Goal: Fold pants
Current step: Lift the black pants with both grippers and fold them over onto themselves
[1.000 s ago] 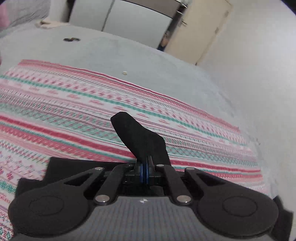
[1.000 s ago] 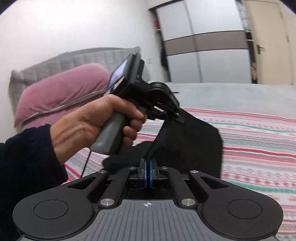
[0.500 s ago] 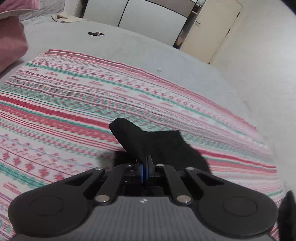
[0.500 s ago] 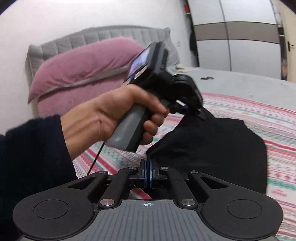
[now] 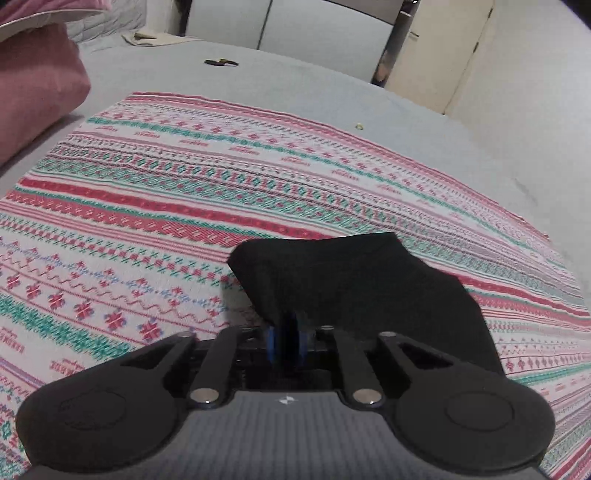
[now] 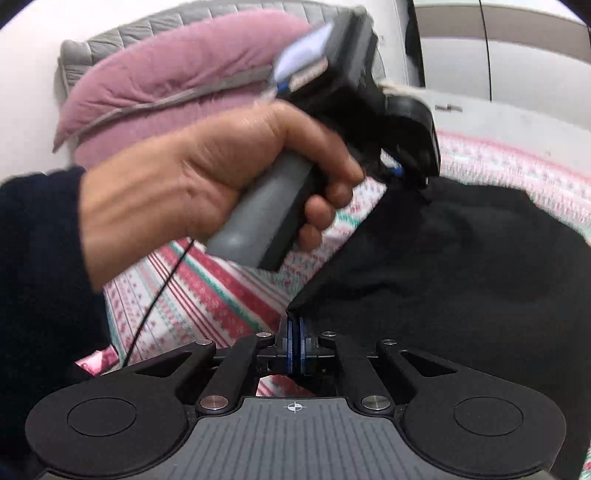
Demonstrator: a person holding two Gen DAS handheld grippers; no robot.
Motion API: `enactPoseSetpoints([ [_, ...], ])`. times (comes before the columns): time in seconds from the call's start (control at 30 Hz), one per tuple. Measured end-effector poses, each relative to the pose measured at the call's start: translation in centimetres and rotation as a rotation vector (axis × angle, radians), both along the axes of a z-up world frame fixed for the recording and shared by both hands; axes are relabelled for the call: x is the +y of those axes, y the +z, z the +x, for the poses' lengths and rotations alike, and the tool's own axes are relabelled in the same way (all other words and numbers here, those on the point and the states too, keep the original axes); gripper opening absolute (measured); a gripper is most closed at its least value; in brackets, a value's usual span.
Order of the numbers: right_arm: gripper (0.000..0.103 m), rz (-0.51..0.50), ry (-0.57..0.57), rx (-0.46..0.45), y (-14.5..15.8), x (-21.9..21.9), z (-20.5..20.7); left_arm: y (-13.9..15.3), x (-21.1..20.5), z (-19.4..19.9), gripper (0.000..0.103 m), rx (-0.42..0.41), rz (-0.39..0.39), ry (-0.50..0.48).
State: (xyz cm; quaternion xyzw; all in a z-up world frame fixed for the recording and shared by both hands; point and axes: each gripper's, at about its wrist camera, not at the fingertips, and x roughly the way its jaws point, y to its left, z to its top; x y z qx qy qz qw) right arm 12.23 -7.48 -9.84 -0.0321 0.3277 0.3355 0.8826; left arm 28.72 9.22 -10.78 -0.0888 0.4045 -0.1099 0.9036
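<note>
Pinching the pants edge, right gripper looks clamped; left gripper opening, cloth between; striped blanket beyond.

A striped blanket, banded in red, teal and white with small flower and diamond motifs, spreads ahead of the tongs over a grey bedsheet. Far beyond the tongs on that sheet lies a small dark object, too small to identify, and to the right of it a tiny pale speck. A pink pillow sits far off to the left, backed by a grey quilted headboard. White wardrobe doors stand behind the bed, and a cream door to their right.
</note>
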Motion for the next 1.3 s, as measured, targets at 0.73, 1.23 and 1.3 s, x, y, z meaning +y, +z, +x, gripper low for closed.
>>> enactPoseSetpoints([
  [0.73, 0.048, -0.036, -0.335, 0.057, 4.9, -14.1, 5.6, 1.2, -0.5, -5.2, 0.048, 0.075, 0.005, 0.088],
  [1.23, 0.047, -0.113, -0.397, 0.164, 1.8, -14.9, 8.0, 0.5, -1.0, -4.5, 0.049, 0.04, 0.115, 0.091],
  [1.3, 0.047, -0.086, -0.423, 0.163, 2.6, -15.8, 7.9, 0.7, -1.0, -4.7, 0.055, 0.034, 0.132, 0.094],
])
